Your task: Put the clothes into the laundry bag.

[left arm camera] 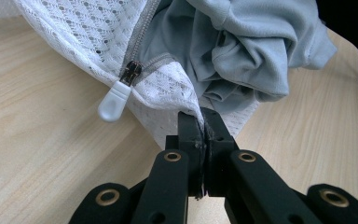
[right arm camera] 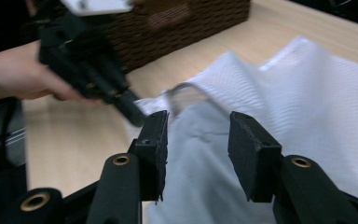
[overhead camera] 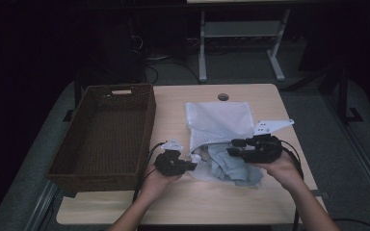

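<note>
One white mesh bag (overhead camera: 218,122) is laid on the table (overhead camera: 173,202), with one grey garment (overhead camera: 231,166) spilling from its unzipped mouth. The bag's edge is clamped by the left gripper (left arm camera: 204,122). The right gripper (right arm camera: 196,140) is released, its jaws parted above the garment. One wicker basket (overhead camera: 101,134) is seen at the left.

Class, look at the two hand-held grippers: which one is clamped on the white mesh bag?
The left hand-held gripper: its jaws are shut on the edge of the white mesh laundry bag. The right hand-held gripper stands open above the grey garment, pinching nothing.
</note>
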The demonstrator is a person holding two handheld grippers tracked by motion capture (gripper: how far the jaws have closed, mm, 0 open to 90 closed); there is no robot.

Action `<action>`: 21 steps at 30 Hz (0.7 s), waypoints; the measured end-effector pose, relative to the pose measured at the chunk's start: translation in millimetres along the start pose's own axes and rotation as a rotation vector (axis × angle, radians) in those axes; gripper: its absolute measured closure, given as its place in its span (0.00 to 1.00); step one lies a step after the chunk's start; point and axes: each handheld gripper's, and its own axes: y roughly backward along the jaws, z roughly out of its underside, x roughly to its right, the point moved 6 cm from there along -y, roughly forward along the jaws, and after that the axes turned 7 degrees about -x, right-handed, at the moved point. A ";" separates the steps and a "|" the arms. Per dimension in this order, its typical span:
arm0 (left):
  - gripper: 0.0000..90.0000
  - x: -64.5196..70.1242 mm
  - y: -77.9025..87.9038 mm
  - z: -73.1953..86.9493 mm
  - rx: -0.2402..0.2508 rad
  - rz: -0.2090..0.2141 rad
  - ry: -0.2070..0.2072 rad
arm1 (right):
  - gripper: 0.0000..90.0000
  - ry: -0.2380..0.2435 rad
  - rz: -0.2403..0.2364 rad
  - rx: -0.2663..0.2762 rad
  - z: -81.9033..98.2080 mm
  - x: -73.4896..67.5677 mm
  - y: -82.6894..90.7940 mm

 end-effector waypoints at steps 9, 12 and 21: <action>0.97 4.2 -0.7 0.2 -0.003 0.015 -0.015 | 0.63 0.033 -0.031 -0.060 15.8 -22.0 -13.6; 0.97 5.4 -0.6 0.5 -0.005 0.018 -0.019 | 0.63 0.046 -0.032 -0.077 16.6 -25.9 -23.0; 0.97 7.1 -1.1 0.9 -0.008 0.022 -0.030 | 0.65 0.092 0.048 -0.183 35.8 -24.0 -57.8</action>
